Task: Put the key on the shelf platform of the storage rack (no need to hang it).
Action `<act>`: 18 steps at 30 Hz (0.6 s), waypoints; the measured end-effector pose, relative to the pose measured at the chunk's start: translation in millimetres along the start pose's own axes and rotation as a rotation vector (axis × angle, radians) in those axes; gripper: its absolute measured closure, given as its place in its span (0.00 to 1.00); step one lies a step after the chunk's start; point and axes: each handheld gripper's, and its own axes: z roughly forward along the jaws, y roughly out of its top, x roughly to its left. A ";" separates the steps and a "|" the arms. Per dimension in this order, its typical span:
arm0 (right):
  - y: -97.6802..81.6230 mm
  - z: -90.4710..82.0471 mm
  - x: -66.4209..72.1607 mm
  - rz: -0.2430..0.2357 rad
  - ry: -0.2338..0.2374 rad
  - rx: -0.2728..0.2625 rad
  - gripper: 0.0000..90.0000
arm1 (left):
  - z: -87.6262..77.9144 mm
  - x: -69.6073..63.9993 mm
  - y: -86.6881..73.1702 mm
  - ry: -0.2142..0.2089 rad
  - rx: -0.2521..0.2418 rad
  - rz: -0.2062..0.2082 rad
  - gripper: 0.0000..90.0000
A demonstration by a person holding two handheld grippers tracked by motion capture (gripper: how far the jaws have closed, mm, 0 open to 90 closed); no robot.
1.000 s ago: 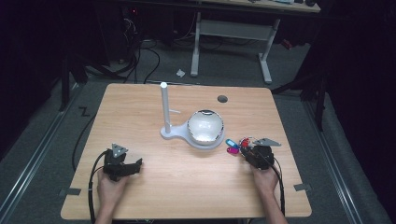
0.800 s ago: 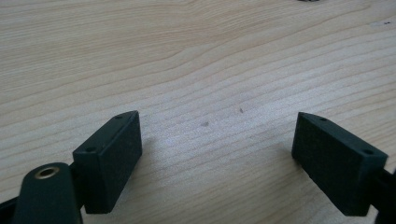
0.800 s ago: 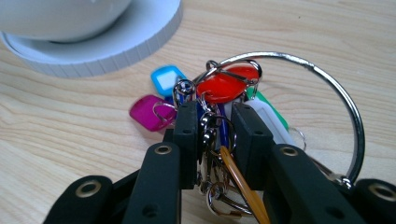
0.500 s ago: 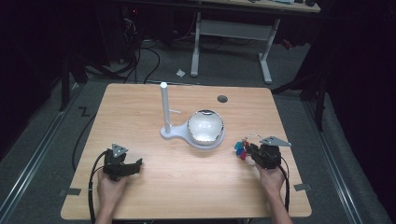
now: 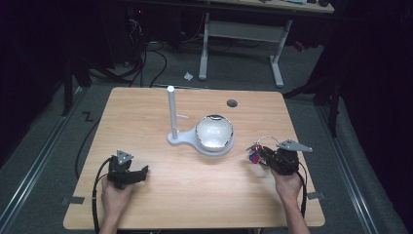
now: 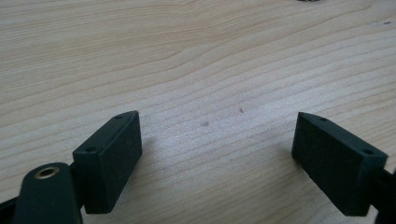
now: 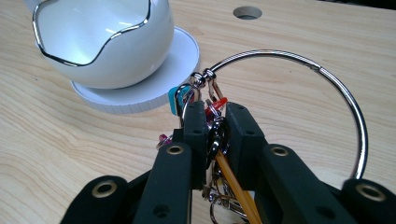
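Both grippers black: left gripper (image 5: 127,173) and right gripper (image 5: 272,157) each carry a grey three-cornered plate and trail a black cable. Jaws are blocky black pads (image 6: 109,158) with brass-ringed screw holes. Forearms bare.

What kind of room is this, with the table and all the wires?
Probably a lab or workshop set up for recording handling tasks. A wooden table stands on a grey floor with loose black cables behind it. A second desk stands farther back. A person holds a gripper in each hand.
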 end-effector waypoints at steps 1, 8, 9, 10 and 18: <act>1.0 -1.2 0.1 -0.004 0.002 -0.005 0.89 | 0.0 -0.1 0.0 0.000 0.000 -0.001 0.18; 9.2 -8.9 1.9 -0.008 0.020 -0.028 0.89 | 0.0 0.0 0.0 0.000 0.001 0.000 0.18; 12.5 -11.1 2.8 -0.014 0.027 -0.035 0.89 | 0.0 -0.1 0.0 0.000 0.001 -0.001 0.18; 14.0 -12.2 3.8 -0.012 0.030 -0.038 0.89 | 0.0 0.0 0.0 0.000 0.001 0.000 0.18; 27.7 -19.2 10.6 -0.037 0.060 -0.059 0.89 | 0.1 0.2 0.0 -0.003 -0.001 0.004 0.18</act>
